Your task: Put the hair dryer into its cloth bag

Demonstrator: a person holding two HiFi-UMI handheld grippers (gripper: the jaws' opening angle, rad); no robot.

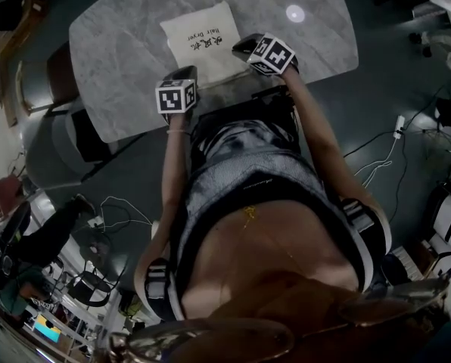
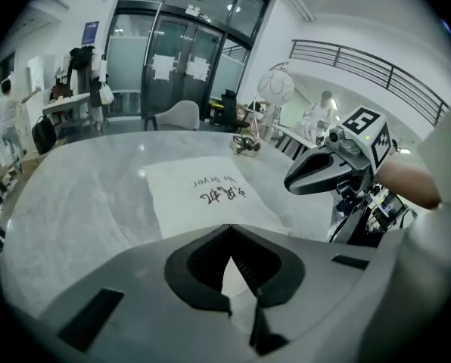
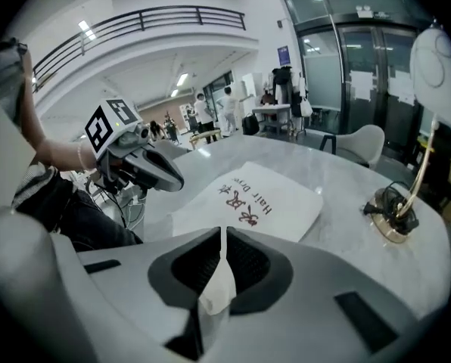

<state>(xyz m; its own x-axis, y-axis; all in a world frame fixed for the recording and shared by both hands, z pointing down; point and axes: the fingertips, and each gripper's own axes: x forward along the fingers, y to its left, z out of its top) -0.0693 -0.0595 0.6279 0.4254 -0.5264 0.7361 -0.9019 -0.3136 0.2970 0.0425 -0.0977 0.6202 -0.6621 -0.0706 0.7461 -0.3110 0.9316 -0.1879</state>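
A cream cloth bag (image 1: 203, 40) printed "Hair Dryer" lies on a grey marble tabletop (image 1: 112, 59), its near edge towards the person standing at the table. The right gripper (image 3: 224, 233) is clamped on a fold of the bag's pale fabric. The left gripper (image 2: 228, 233) has its jaws closed tip to tip, a sliver of the same fabric showing between its pads. Both grippers point down along that near edge
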